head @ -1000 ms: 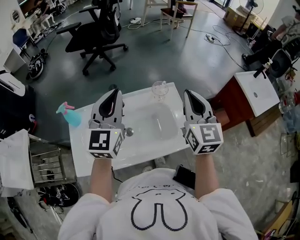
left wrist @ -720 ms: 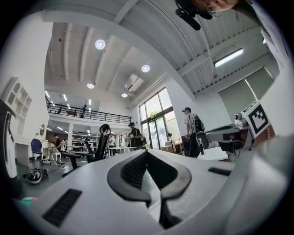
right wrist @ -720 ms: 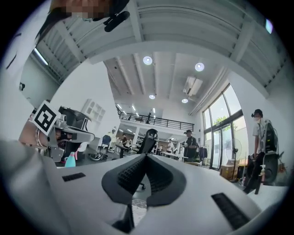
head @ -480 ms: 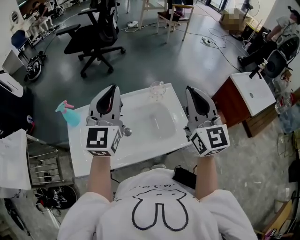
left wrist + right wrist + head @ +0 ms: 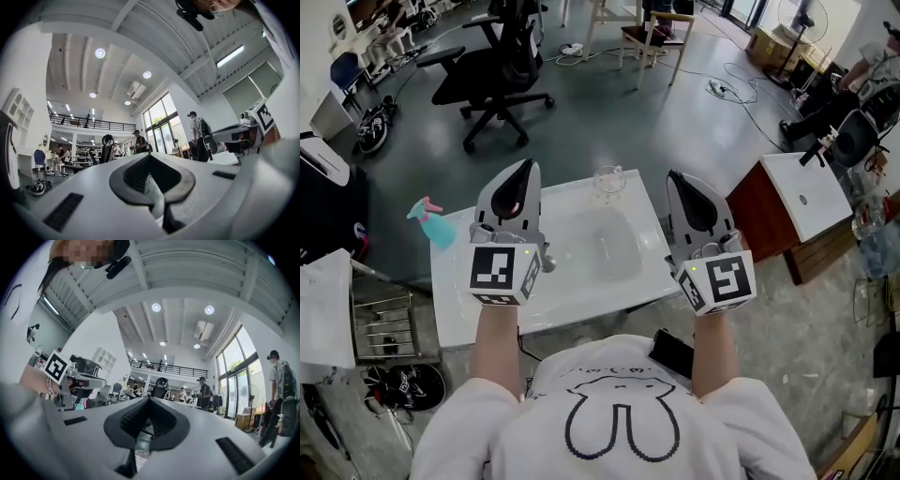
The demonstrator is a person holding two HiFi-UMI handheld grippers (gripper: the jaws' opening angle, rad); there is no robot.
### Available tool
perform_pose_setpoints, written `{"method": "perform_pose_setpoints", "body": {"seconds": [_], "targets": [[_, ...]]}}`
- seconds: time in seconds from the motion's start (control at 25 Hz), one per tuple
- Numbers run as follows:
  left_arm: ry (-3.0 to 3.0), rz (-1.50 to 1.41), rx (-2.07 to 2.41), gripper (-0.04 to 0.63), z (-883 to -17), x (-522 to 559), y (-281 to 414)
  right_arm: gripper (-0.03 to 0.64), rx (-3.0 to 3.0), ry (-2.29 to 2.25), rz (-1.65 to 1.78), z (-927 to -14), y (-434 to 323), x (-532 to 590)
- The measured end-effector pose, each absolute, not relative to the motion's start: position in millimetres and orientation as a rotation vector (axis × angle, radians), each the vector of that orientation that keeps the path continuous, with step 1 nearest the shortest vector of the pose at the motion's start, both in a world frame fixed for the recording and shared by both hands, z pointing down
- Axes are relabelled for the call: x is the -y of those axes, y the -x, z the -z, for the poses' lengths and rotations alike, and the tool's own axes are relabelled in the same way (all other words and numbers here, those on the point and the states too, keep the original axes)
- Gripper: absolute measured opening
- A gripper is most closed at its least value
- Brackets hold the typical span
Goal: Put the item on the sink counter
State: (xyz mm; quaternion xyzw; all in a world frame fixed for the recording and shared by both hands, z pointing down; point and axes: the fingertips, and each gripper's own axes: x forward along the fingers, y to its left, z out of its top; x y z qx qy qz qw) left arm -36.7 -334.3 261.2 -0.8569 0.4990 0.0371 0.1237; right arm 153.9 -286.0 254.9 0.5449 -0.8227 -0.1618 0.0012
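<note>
A white sink counter [image 5: 478, 309] with a basin [image 5: 605, 246] lies below me. A clear glass cup [image 5: 607, 180] stands on its far edge, and through the right gripper's jaws the glass cup [image 5: 140, 456] shows low down. A blue spray bottle [image 5: 434, 223] with a pink trigger stands at the far left corner. My left gripper [image 5: 526, 169] hovers over the counter's left part, shut and empty. Over the right part, my right gripper [image 5: 678, 178] is also shut with nothing held. Both point level out into the room, as my left gripper [image 5: 150, 157] and right gripper [image 5: 149, 399] views show.
A chrome faucet knob [image 5: 547, 265] sits left of the basin. A black office chair [image 5: 492, 66] stands beyond the counter. To the right is a wooden cabinet with a white top [image 5: 811, 192]. A wire rack [image 5: 384, 323] stands at the left, and cables [image 5: 727, 80] lie on the floor.
Both grippers have kept their place above the counter with jaws shut. The head view has drifted a little, so the counter sits slightly higher in frame.
</note>
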Motion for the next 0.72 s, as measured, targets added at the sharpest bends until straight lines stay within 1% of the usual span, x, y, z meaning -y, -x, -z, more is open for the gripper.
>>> {"method": "perform_pose_setpoints", "body": {"seconds": [0.24,0.72], "targets": [[2.471,-0.085,-1.436,0.011,-255,331,20,0.026,2.536,-1.736,0.534,-253,-170,292],[2.434,-0.07,-1.464,0.011,-251,333,14,0.026,2.536,-1.788,0.504,-247,-184,294]]}}
